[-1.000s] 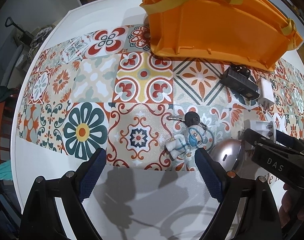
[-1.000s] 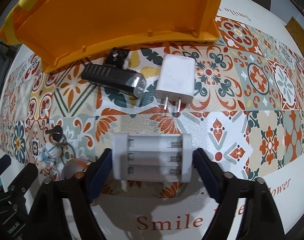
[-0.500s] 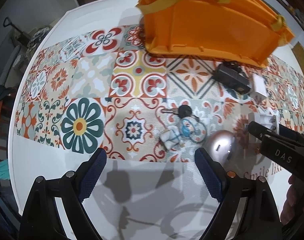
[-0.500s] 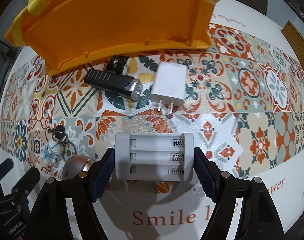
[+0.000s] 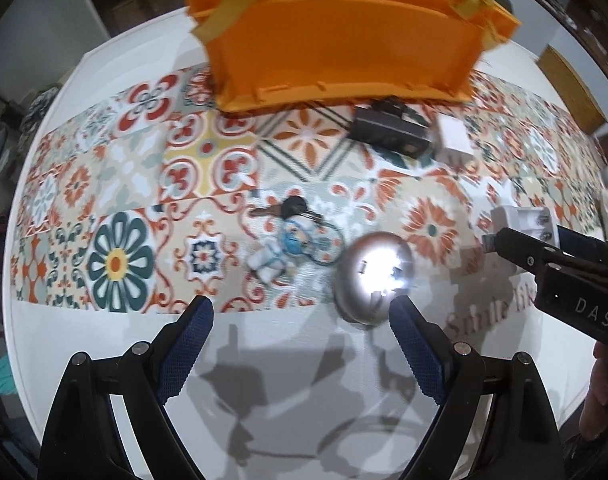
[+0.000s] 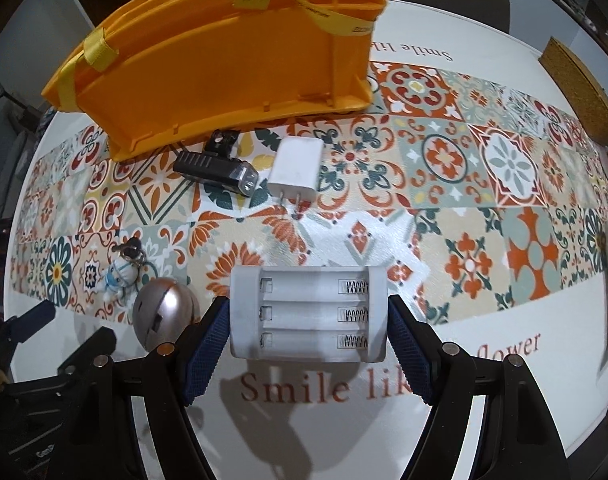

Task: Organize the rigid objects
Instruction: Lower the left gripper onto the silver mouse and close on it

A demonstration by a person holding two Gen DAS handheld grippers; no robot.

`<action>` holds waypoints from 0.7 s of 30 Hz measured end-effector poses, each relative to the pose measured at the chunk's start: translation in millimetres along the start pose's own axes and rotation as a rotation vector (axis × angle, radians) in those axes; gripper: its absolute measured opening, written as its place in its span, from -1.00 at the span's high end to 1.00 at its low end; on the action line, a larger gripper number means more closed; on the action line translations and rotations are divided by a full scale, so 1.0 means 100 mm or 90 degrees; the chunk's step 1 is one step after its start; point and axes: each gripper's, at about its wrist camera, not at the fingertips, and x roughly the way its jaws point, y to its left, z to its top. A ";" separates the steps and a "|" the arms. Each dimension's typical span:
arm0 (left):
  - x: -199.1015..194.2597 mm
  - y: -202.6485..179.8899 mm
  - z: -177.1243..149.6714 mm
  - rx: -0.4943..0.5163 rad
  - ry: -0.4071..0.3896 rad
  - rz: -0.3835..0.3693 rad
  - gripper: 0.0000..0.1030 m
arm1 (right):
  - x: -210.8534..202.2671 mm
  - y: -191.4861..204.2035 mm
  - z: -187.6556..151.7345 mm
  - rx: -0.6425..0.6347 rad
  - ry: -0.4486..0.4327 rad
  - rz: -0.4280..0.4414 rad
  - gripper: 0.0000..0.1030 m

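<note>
While the right gripper [image 6: 307, 322] clamps one ribbed white three-slot battery holder [image 6: 307, 313], the left gripper [image 5: 300, 336] gapes by one glossy metal dome [image 5: 374, 276].

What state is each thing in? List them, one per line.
battery holder: empty, clamped between the right gripper's fingers.
right gripper: shut on the holder.
left gripper: open, holding nothing.
orange basket: upright on the table, handles up.
bike light: lying on its side.
white charger: lying flat, prongs out.
silver dome: resting on the table.
figurine keychain: lying flat.
</note>
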 end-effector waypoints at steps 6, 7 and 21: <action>0.08 -0.12 -0.03 0.025 0.015 -0.047 -0.74 | 0.03 -0.09 -0.06 0.022 0.010 0.001 -0.49; 0.10 -0.13 -0.03 0.028 0.016 -0.049 -0.74 | 0.04 -0.10 -0.08 0.026 0.013 0.000 -0.49; 0.35 -0.35 0.05 0.065 0.036 -0.060 -0.49 | 0.14 -0.29 -0.18 0.052 0.041 -0.019 -0.49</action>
